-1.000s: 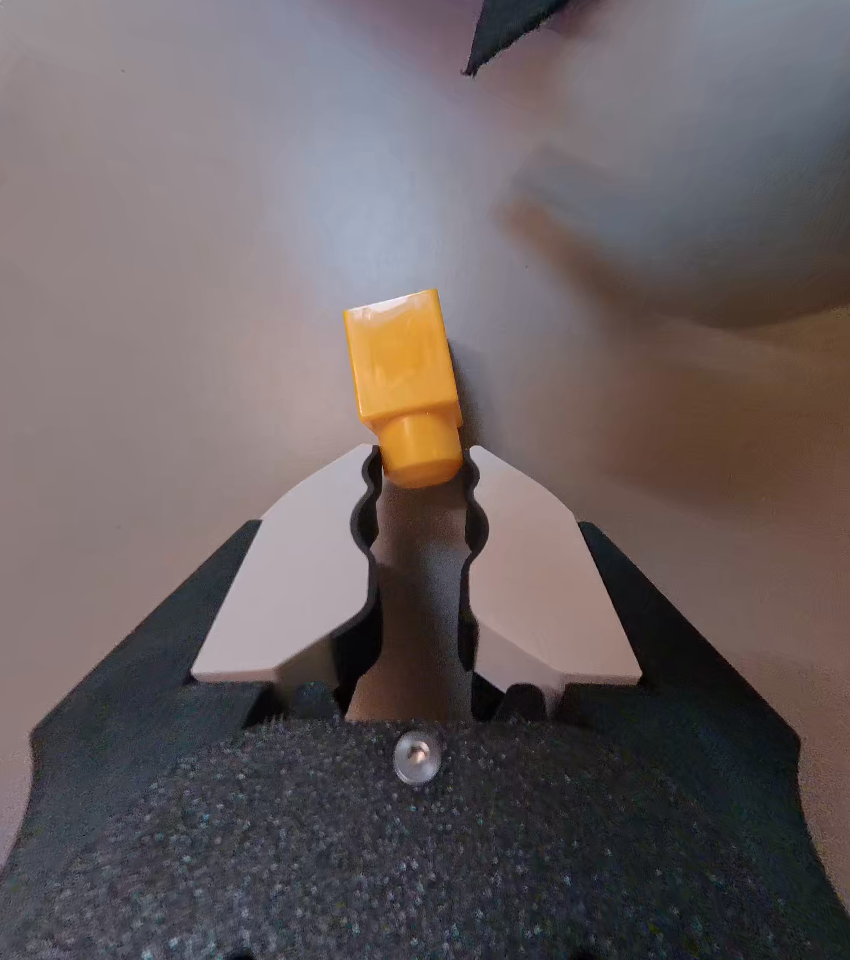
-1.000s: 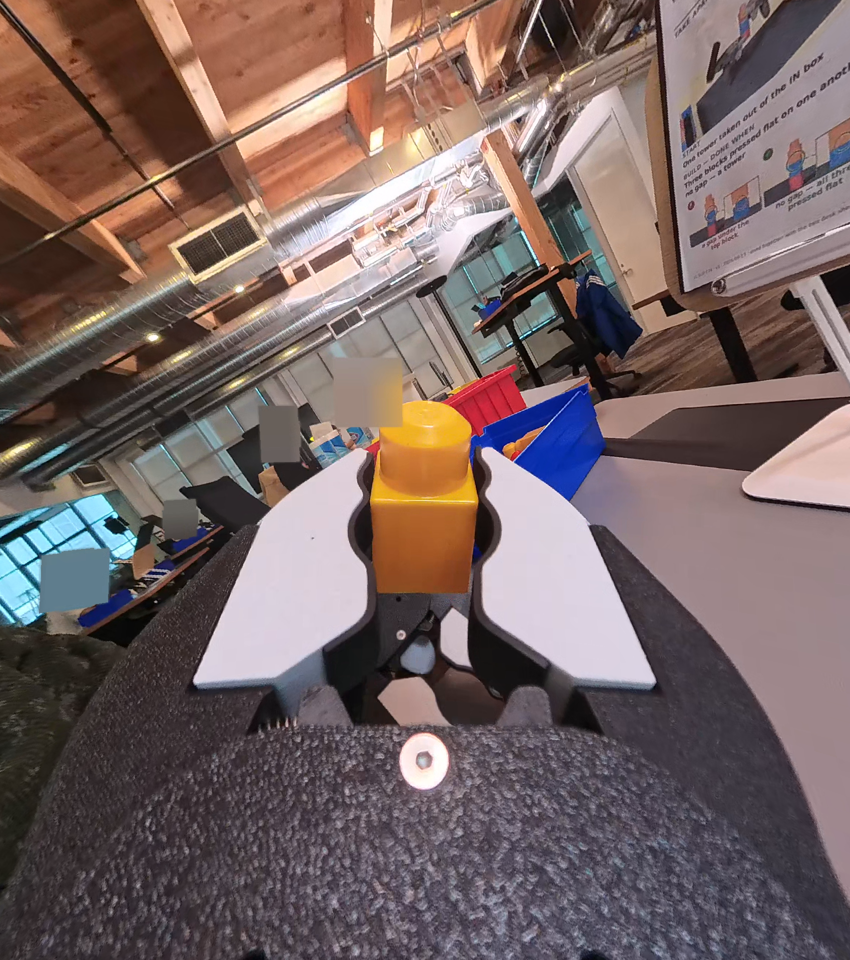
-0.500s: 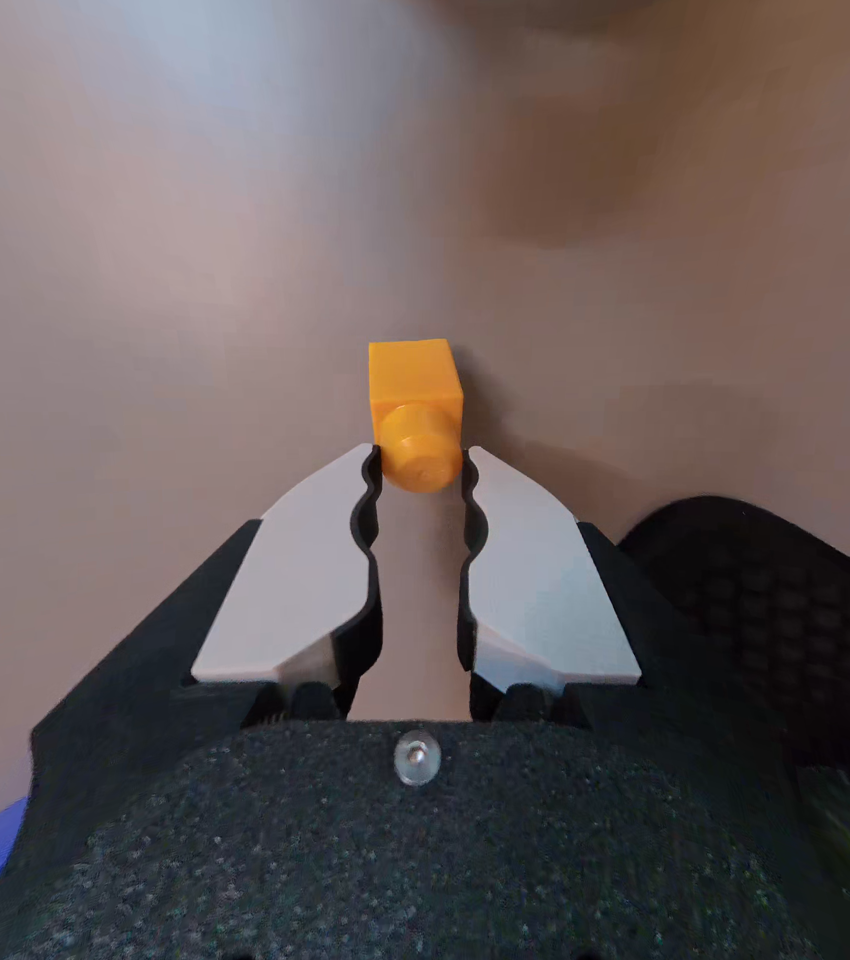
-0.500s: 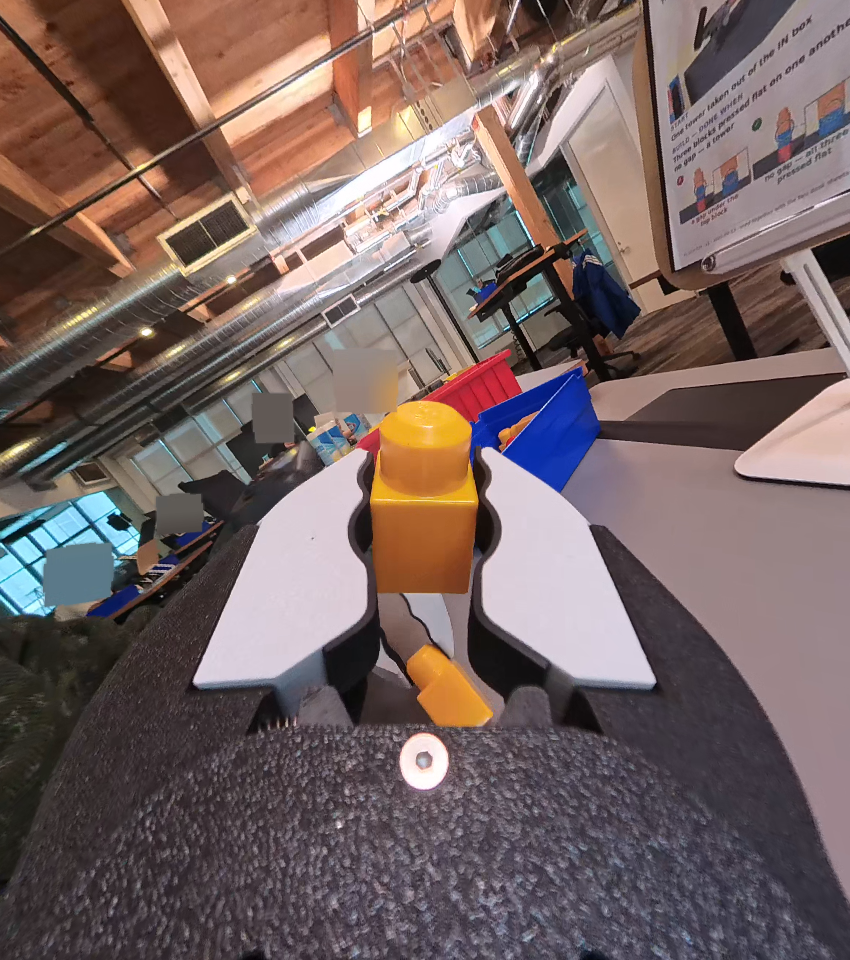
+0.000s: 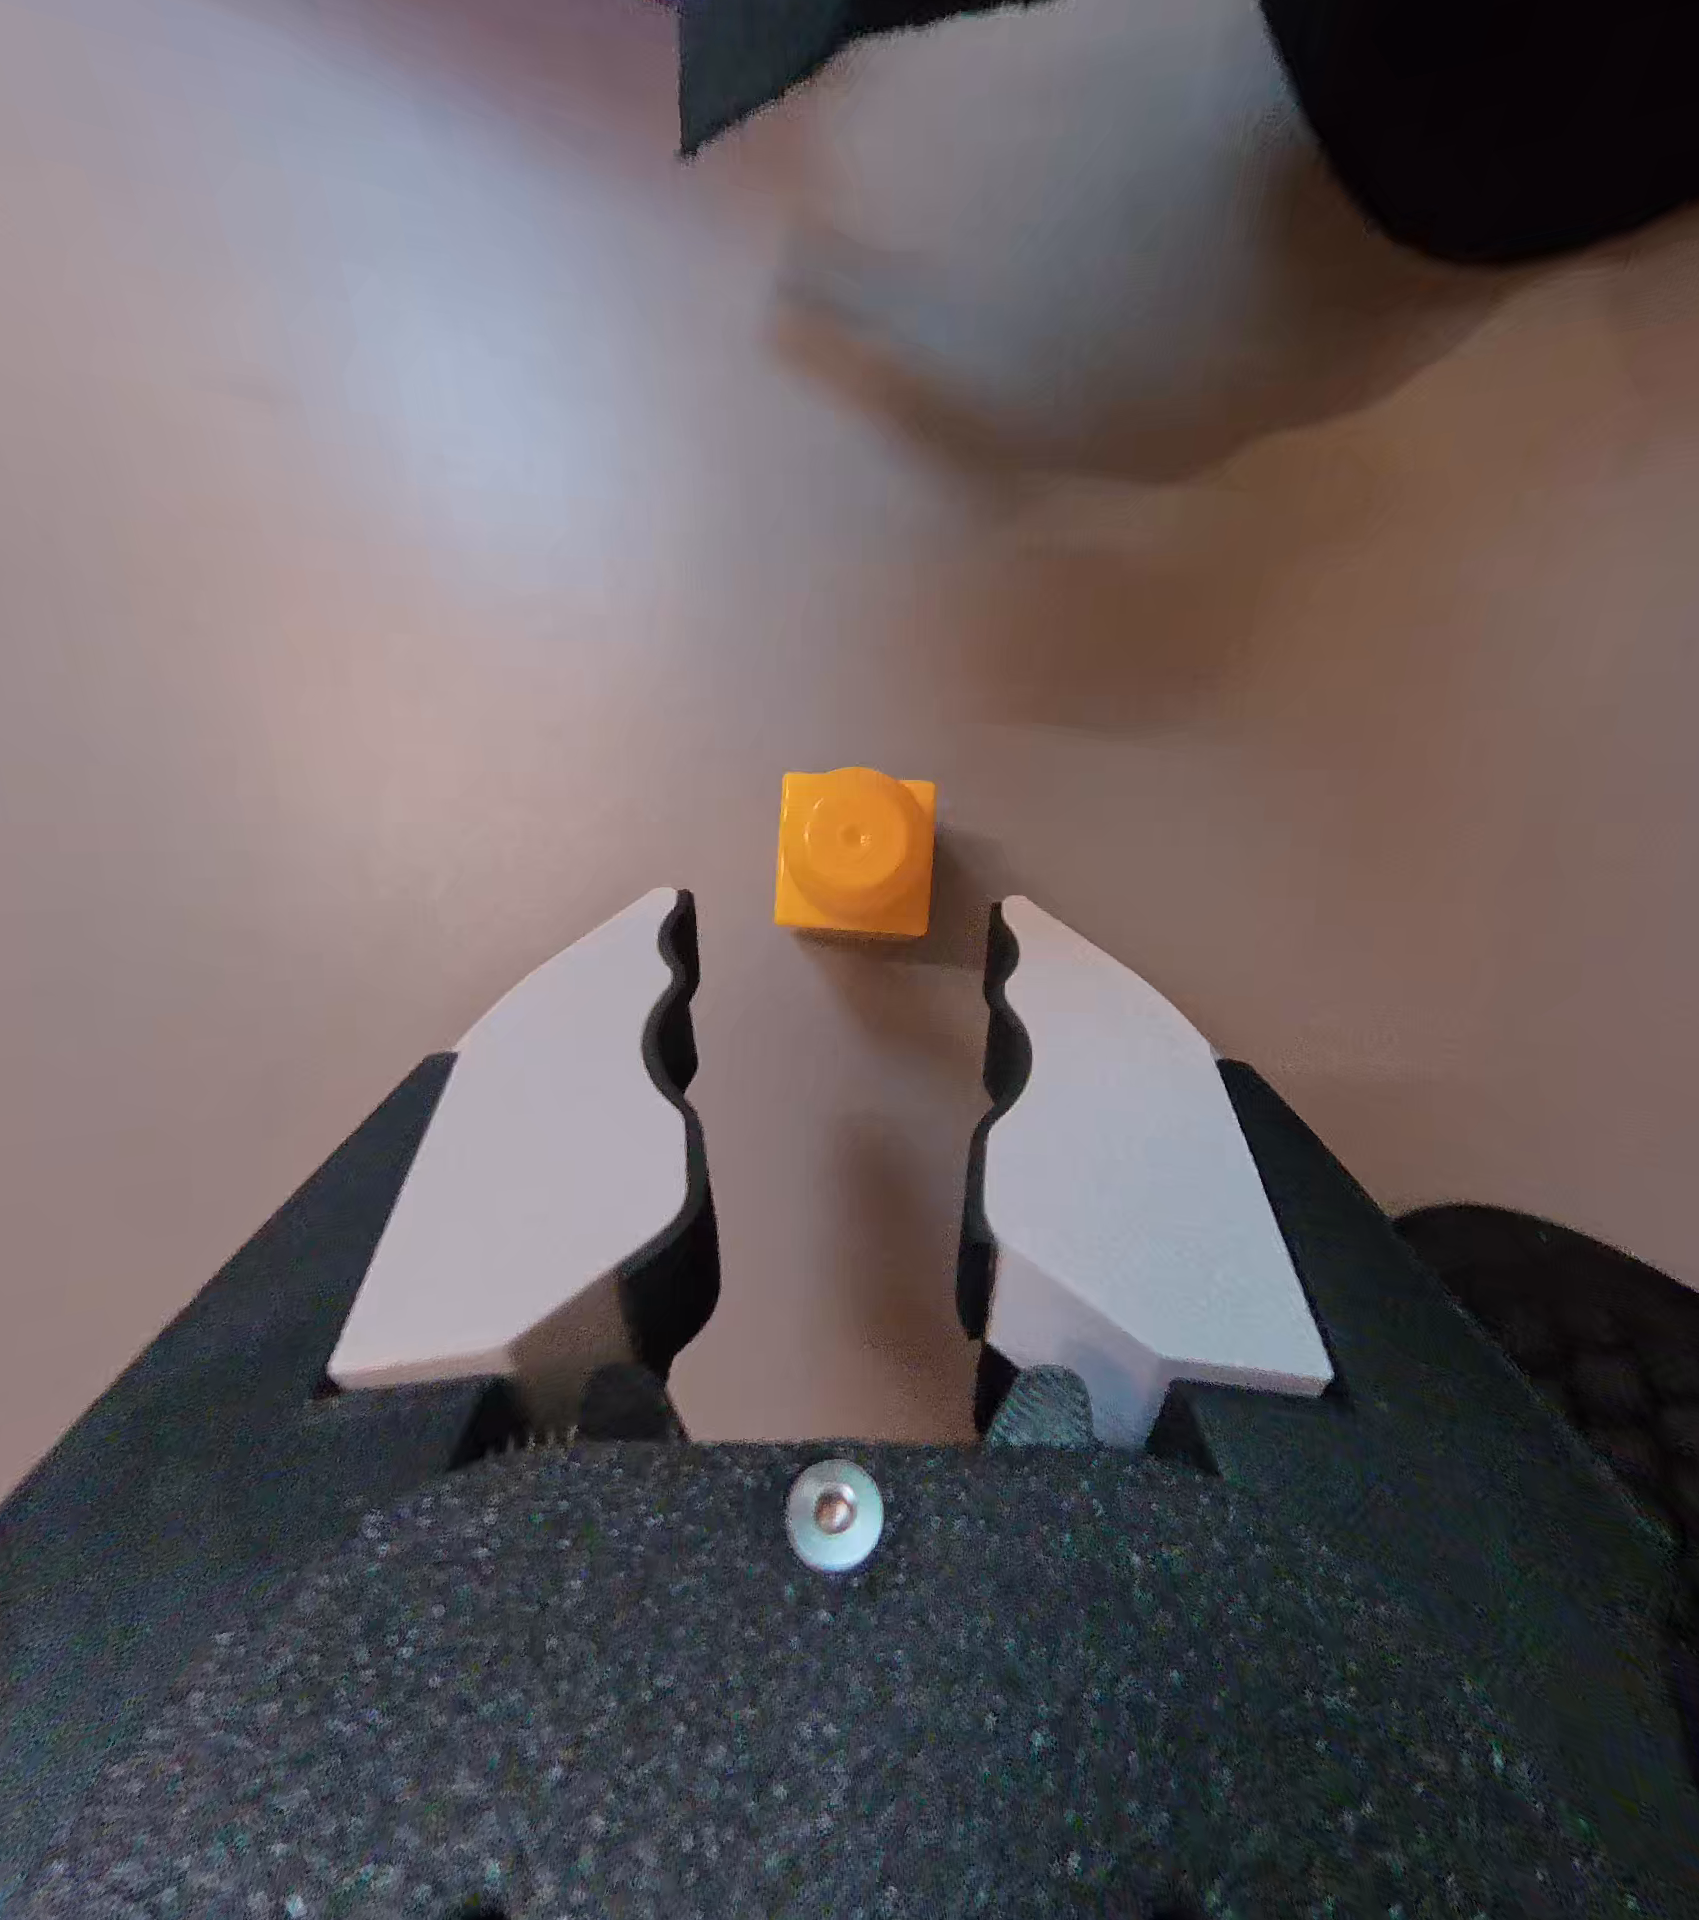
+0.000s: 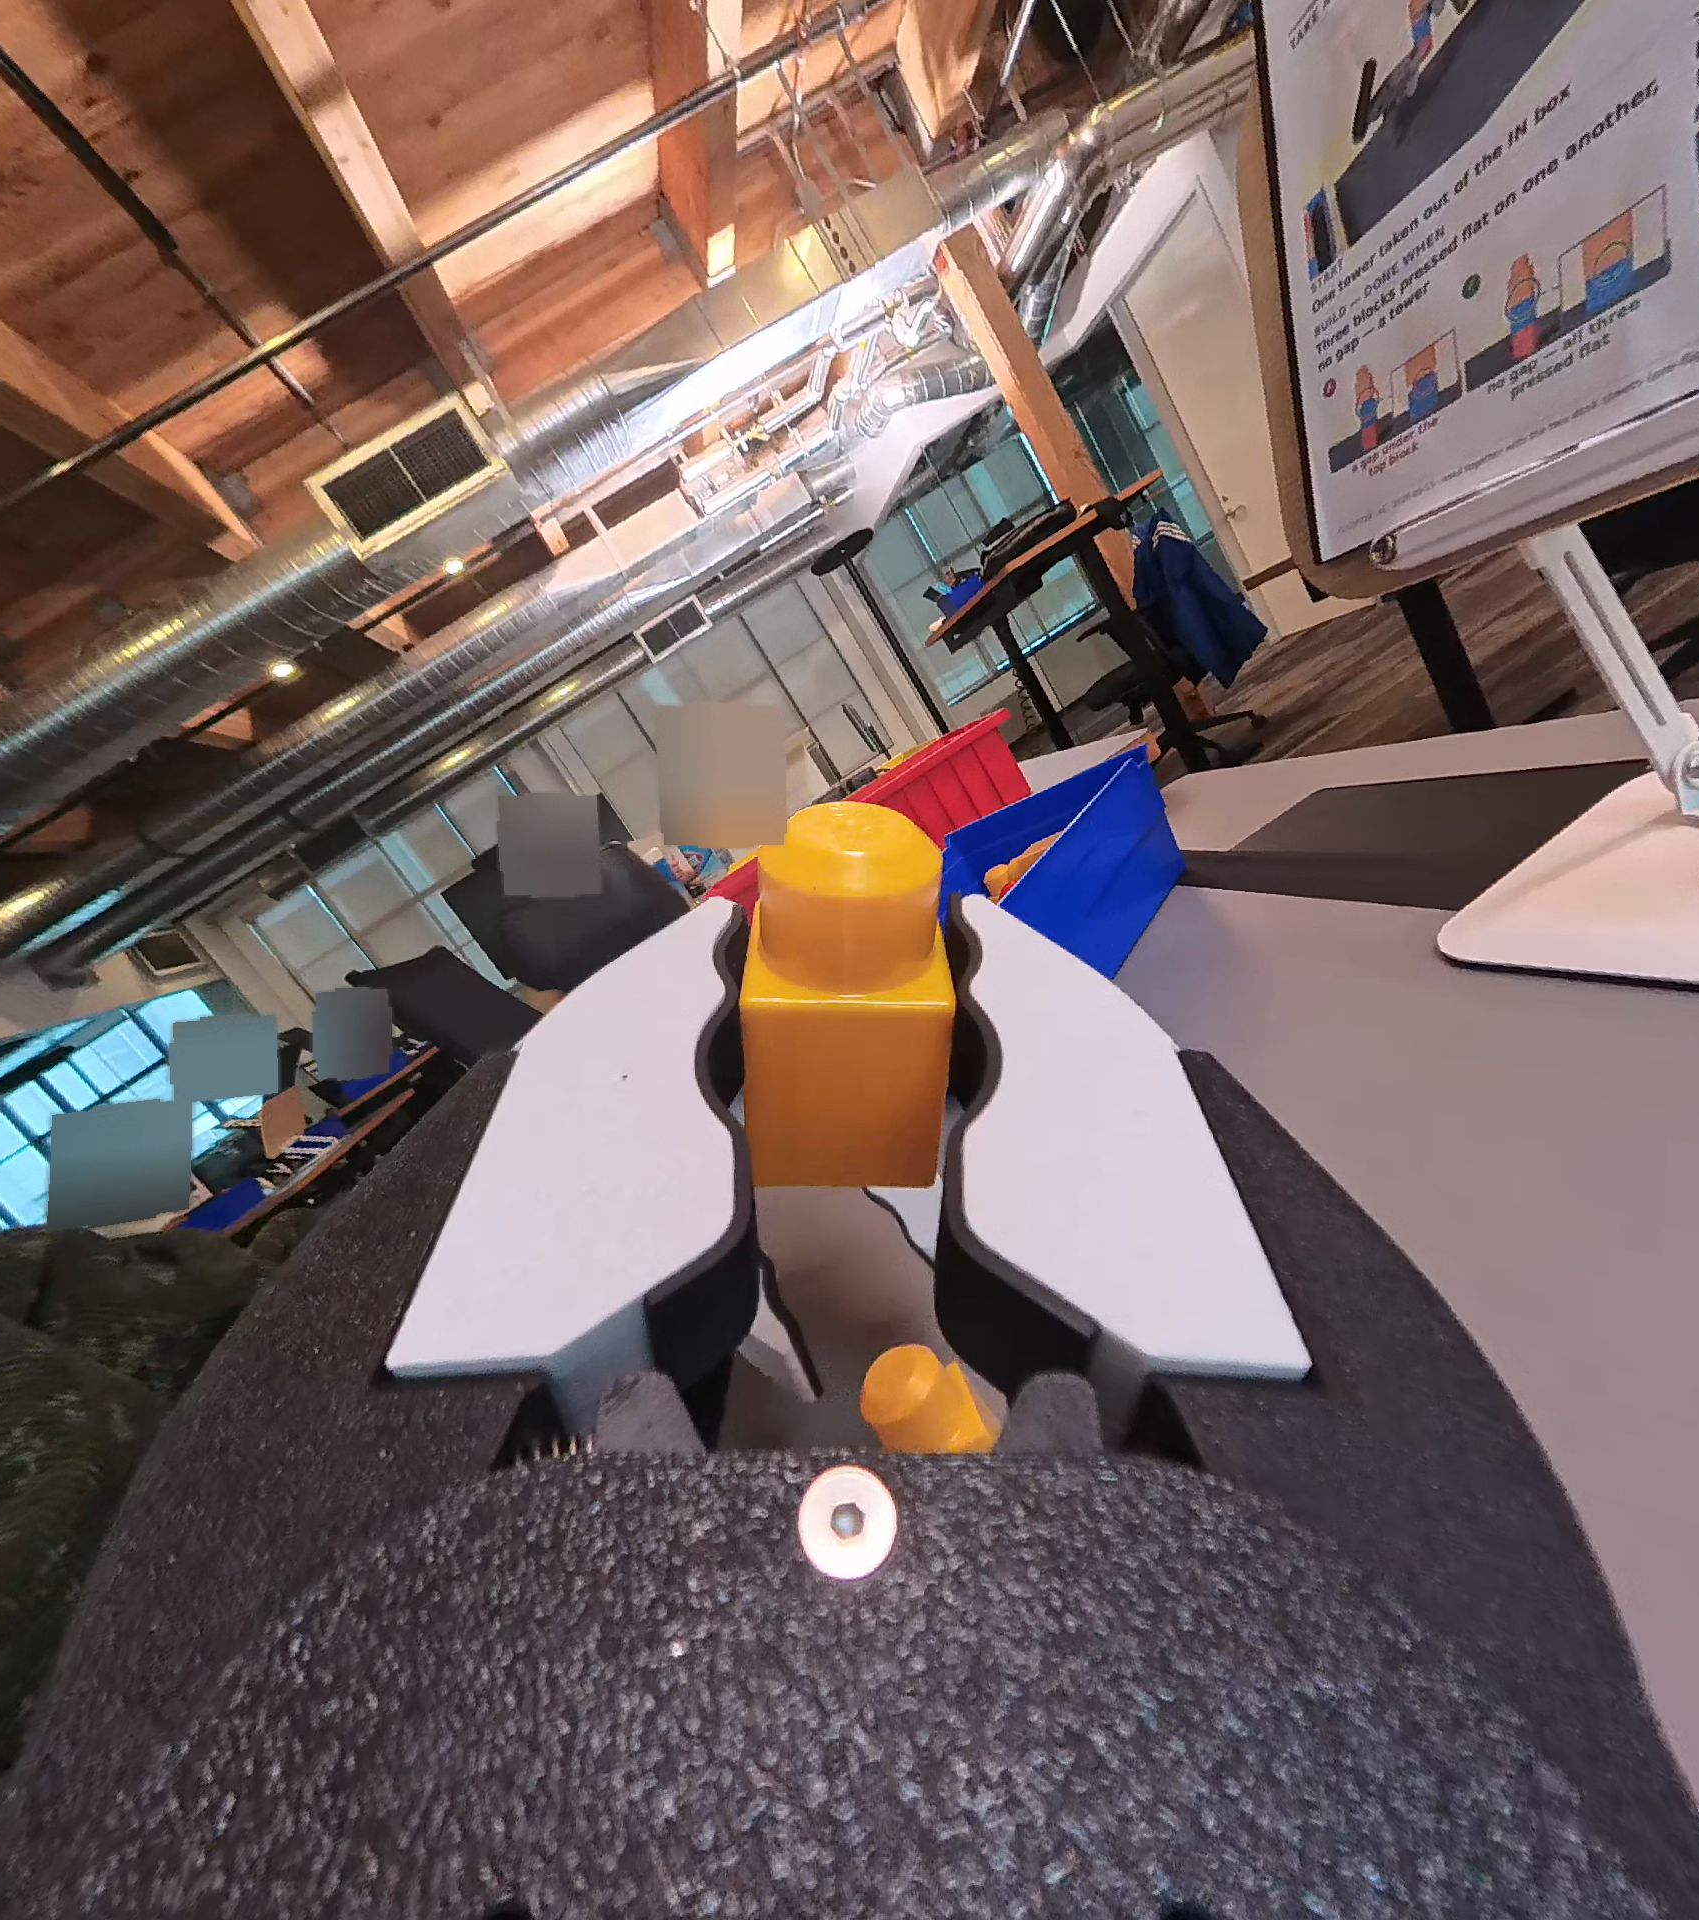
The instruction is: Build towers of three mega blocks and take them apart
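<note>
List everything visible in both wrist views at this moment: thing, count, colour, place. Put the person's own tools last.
orange blocks: two; one upright on the table just beyond the left tool's tips, one clamped in the right tool
table: one, grey
blue bin: one, far side of table, holding blocks
red bin: one, behind the blue bin
instruction board: one, white, on a white stand, right of table
dark mat: one, beside the stand
left tool: open, empty
right tool: shut on a block
</note>
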A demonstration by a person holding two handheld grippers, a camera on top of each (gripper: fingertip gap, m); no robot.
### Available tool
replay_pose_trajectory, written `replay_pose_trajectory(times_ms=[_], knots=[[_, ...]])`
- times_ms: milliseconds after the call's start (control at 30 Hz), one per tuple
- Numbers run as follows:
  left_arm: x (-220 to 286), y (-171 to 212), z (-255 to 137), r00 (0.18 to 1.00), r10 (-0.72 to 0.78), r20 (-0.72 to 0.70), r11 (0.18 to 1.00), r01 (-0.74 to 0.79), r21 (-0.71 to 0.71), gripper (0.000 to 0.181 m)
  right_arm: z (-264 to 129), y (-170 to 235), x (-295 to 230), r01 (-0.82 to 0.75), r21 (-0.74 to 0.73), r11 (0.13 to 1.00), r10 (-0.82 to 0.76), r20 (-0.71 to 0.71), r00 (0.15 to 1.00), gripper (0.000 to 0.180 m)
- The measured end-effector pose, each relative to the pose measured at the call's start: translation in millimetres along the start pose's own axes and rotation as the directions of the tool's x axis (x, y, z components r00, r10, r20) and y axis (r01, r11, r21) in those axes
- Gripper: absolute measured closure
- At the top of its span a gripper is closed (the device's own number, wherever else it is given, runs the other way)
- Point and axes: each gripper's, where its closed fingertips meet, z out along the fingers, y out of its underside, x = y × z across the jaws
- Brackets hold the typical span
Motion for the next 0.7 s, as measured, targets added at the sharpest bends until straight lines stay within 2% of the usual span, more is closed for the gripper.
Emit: replay_pose_trajectory(times_ms=[100,200,300,367,433,567,700], knots=[[5,7,14,0.999,-0.011,0.035,0.992,0.007,0.13,0.116,0,-1,-1,0.02,-0.003,1.0,-0.02,0.0,1.0,0.143],[5,17,37,0.996,-0.035,0.077,0.98,0.019,0.197,0.116,1,1,0,0.022,-0.008,1.0,-0.022,-0.003,1.0,0.143],[2,15,51,0.993,-0.038,0.11,0.973,0.012,0.229,0.125,3,4,-1,0.018,-0.014,1.0,-0.018,-0.003,1.0,0.143],[-4,9,53,0.988,-0.025,0.155,0.969,-0.014,0.247,0.143,4,5,-3,0.031,-0.023,0.999,-0.031,0.001,1.0,0.143],[-5,8,52,0.985,0.001,0.172,0.969,-0.044,0.245,0.144,4,6,-6,0.053,-0.035,0.998,-0.053,0.009,0.999,0.143],[9,-8,37,0.995,-0.048,0.088,0.96,0.022,0.28,0.143,7,13,-18,0.112,-0.081,0.99,-0.106,0.076,0.992,0.143],[24,-33,21,0.993,-0.116,-0.011,0.951,0.115,0.286,0.144,17,48,-31,0.267,-0.239,0.933,-0.243,0.128,0.962,0.143]])
